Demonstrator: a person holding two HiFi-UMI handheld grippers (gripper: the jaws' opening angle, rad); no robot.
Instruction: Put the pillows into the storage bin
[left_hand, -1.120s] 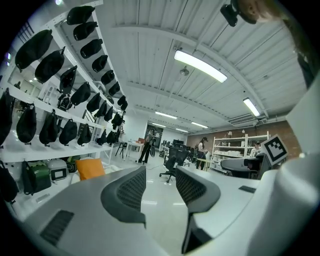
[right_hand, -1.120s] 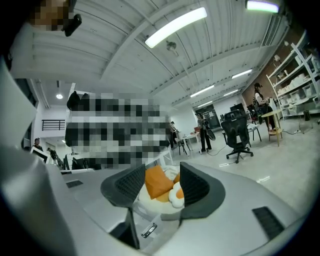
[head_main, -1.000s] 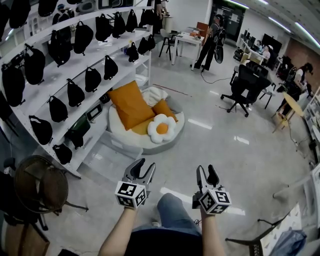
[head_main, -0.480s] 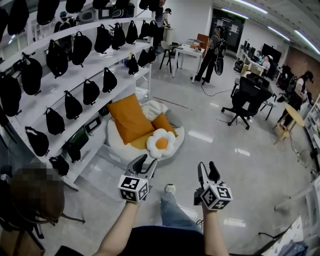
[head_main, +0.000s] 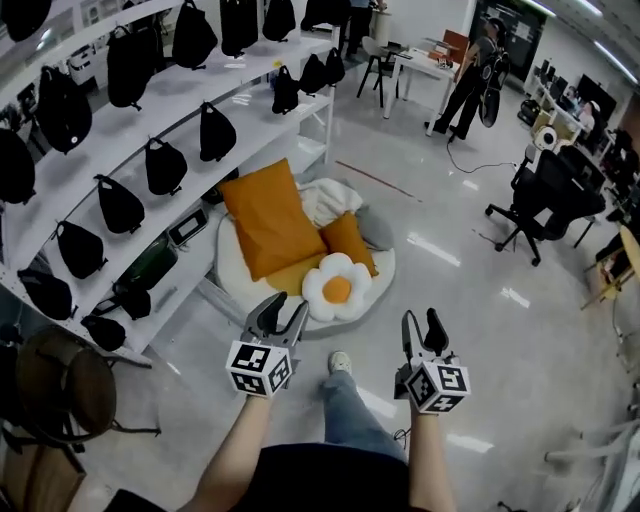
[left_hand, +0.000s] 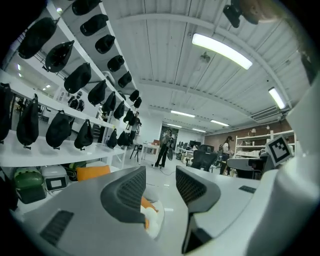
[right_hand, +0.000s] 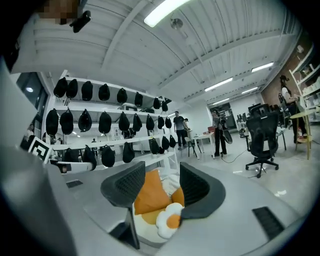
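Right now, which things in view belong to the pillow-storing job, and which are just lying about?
Job: large orange pillow, small orange pillow, flower pillow, white pillow, round white bed under them, left gripper and right gripper, both open and empty.

Lying about: black bags on the shelves, office chair, white table, standing person.

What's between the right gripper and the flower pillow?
Only bare floor separates the right gripper and the flower pillow, as the head view shows.
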